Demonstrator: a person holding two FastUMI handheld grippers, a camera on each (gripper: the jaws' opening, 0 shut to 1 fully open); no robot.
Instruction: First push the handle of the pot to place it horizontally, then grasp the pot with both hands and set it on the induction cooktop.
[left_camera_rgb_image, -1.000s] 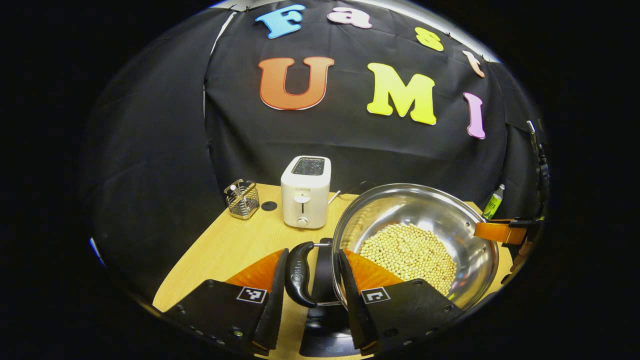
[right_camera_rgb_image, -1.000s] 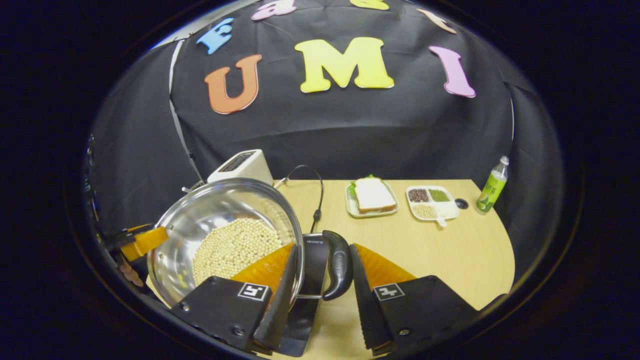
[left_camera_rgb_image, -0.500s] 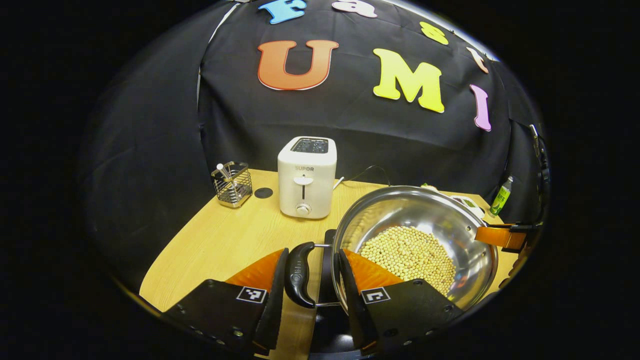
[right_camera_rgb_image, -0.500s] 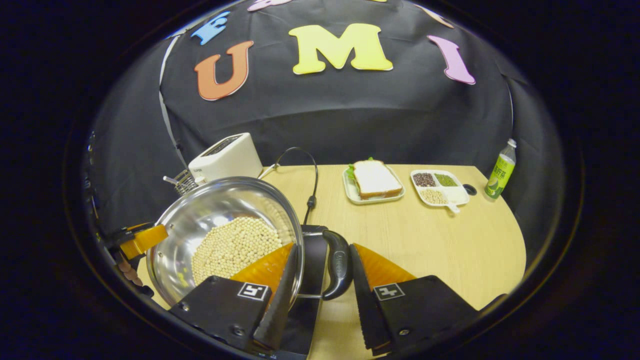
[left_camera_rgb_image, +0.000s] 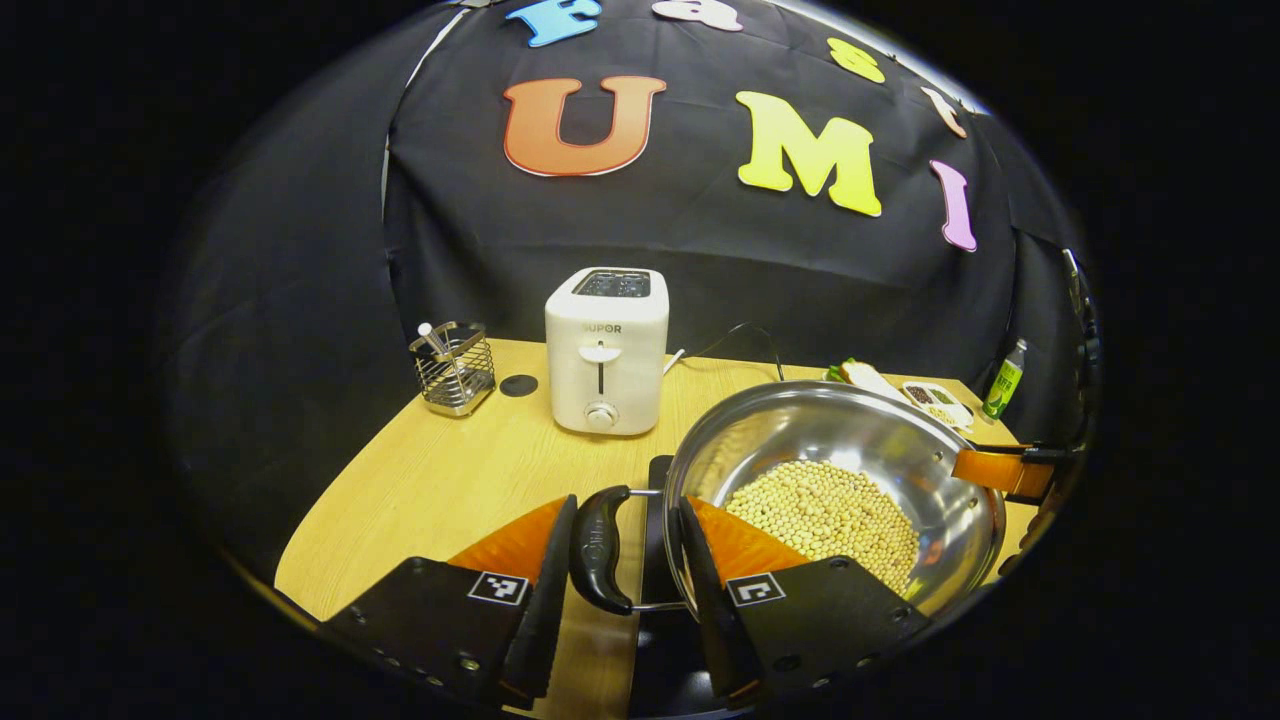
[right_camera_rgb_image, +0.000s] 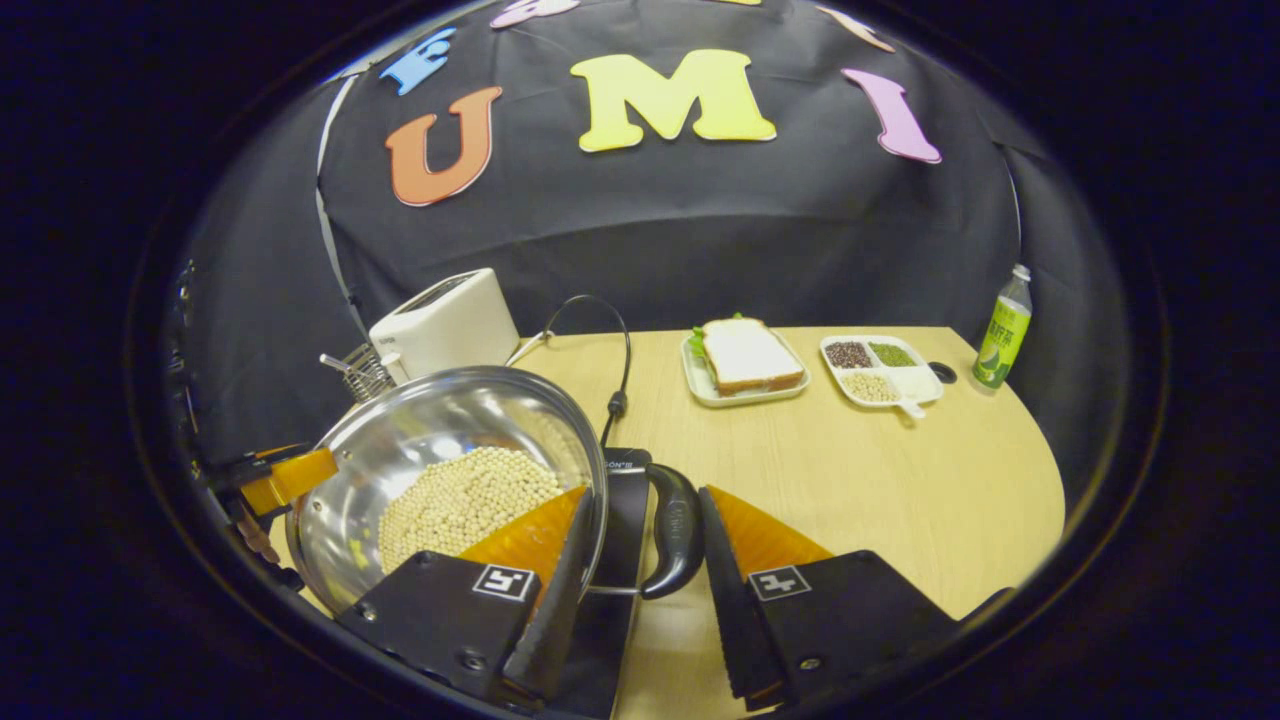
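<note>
The wooden worktop is carrying the induction cooktop; above it I am holding the steel pot of soybeans, left tongs and right tongs each clamping a side handle. The toaster is standing behind.

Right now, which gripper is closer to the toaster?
Left. The left gripper is on the pot handle on the toaster's side. The right gripper is on the opposite handle, with the pot between it and the toaster.
</note>
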